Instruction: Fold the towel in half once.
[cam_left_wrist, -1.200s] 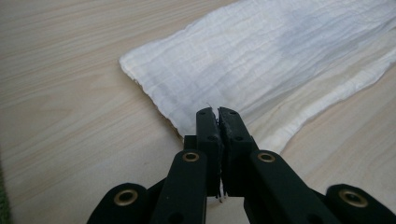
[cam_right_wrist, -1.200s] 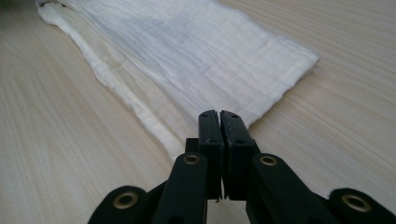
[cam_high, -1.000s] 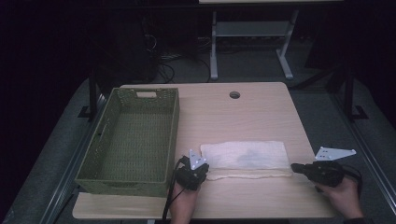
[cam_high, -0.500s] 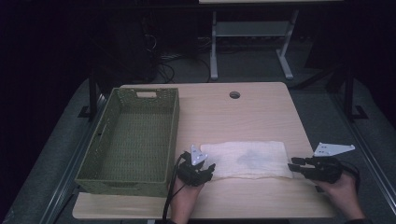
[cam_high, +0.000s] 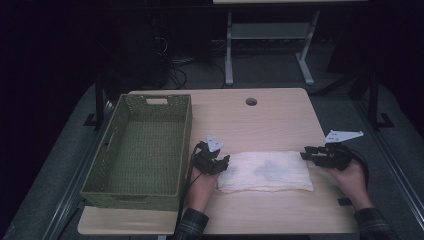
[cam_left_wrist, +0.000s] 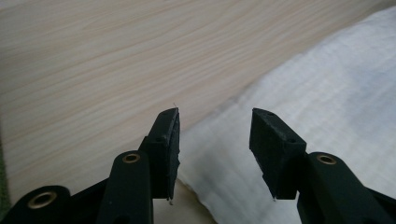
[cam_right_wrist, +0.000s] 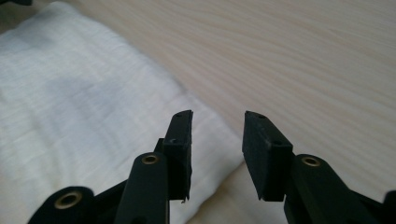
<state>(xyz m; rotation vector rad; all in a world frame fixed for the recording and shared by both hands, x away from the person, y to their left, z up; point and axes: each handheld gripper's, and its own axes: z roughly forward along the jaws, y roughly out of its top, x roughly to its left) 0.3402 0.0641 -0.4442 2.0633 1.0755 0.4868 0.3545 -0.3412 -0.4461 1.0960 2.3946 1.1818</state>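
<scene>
My left gripper (cam_high: 223, 161) hangs at the left end of the folded white towel (cam_high: 265, 171), its jaws just spread apart with nothing pinched between them. My right gripper (cam_high: 306, 153) sits at the towel's right end, jaws likewise parted and empty. The towel lies flat on the table (cam_high: 280, 115), right of the green basket (cam_high: 140, 145).

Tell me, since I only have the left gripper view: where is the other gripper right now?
Observer: The right gripper hovers at the opposite end of the white towel. Its fingers have just opened, with nothing between them.
Operator: Anything on my other side, away from the towel?
Observer: A green woven basket stands right beside your left gripper, whose fingers have also just been opening.
</scene>
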